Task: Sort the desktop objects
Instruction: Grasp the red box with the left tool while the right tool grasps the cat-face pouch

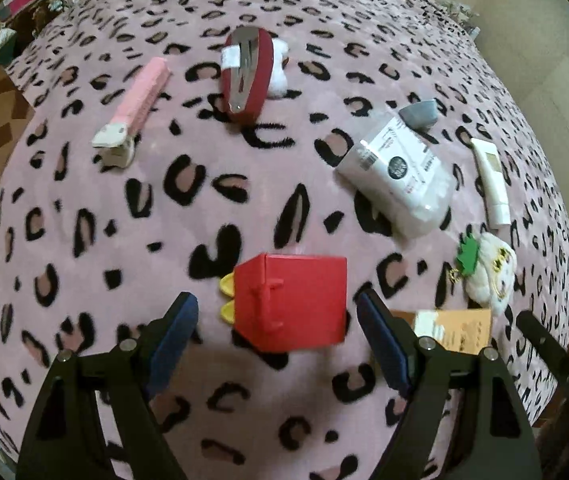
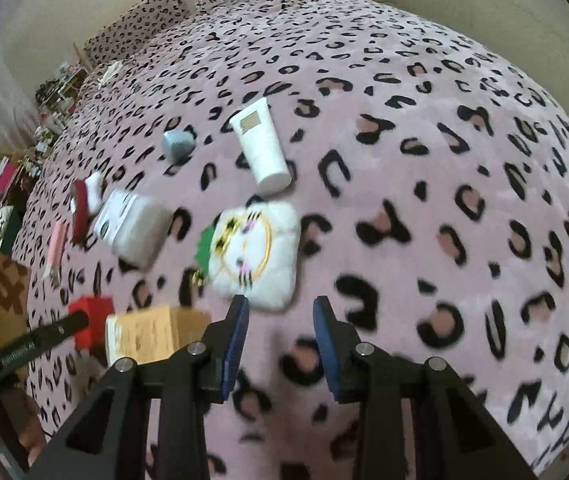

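Biggest risk: soft leopard-print blanket [image 1: 84,216] on bed, so items sink, tilt, slide when nudged. Left tool [image 1: 276,312] spread wide, empty, straddling red box [image 1: 292,300] w/o touching; could tip it or snag yellow bits [image 1: 228,296] at its side if closed off-centre. Right tool [image 2: 280,320] narrow gap, nothing pinched, just short of white plush pouch [image 2: 256,256]; too narrow as is, prob. pushes it away. Tan box [image 2: 152,332] close betw. both tools, collision poss. Green tag [image 2: 204,248] may catch.

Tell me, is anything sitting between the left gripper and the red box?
Nothing visible. The left gripper is open with the red box right ahead between its fingers, only bare leopard-print blanket beneath.
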A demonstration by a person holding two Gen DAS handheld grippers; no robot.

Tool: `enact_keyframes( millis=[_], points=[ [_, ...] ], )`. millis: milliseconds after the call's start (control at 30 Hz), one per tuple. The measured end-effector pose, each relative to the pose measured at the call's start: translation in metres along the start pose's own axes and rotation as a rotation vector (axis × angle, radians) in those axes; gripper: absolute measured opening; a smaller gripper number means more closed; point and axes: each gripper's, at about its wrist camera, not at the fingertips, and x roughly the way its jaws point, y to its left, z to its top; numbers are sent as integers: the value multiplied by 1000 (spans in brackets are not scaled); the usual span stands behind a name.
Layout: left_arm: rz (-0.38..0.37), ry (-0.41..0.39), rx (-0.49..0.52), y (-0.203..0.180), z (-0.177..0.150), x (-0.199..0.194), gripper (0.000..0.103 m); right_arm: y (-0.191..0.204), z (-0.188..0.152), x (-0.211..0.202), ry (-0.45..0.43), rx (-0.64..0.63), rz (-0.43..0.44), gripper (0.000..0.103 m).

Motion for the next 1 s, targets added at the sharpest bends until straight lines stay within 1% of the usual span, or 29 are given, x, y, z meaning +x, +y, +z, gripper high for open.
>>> enact_keyframes(
  millis=[100, 267, 367, 433, 467, 533, 567, 600, 633, 667, 800, 900, 967, 1000],
  points=[
    [-1, 22, -5, -2, 3, 13, 83, -1, 8, 10, 6, 8, 5, 34],
    [9, 48, -3, -5, 4, 30, 83, 0, 17, 31, 43, 5, 3, 34],
    [25, 49, 0, -6, 4, 36, 83, 0, 22, 39, 36, 35, 41, 35],
    [32, 53, 6, -7, 4, 39, 83, 3, 25, 44, 32, 47, 34, 43],
    [35, 54, 12, -8, 4, 41, 83, 4, 26, 46, 33, 48, 36, 45],
    [41, 55, 21, -9, 4, 43, 83, 6, 26, 52, 48, 65, 86, 49],
    [41, 54, 22, -9, 3, 43, 83, 8, 25, 58, 70, 71, 103, 50],
    [41, 53, 23, -9, 3, 43, 83, 11, 25, 64, 89, 73, 116, 56],
    [41, 54, 23, -9, 4, 44, 83, 14, 24, 68, 89, 72, 124, 62],
    [40, 55, 21, -9, 4, 45, 83, 16, 23, 71, 79, 69, 119, 63],
    [49, 51, 25, -9, 3, 47, 83, 23, 22, 73, 43, 63, 124, 63],
    [63, 36, 34, -10, 1, 47, 79, 24, 20, 74, 32, 62, 124, 63],
    [70, 29, 33, -10, 0, 46, 73, 24, 20, 73, 24, 57, 124, 58],
    [71, 26, 33, -9, -1, 46, 69, 25, 19, 72, 22, 56, 141, 49]
  ],
)
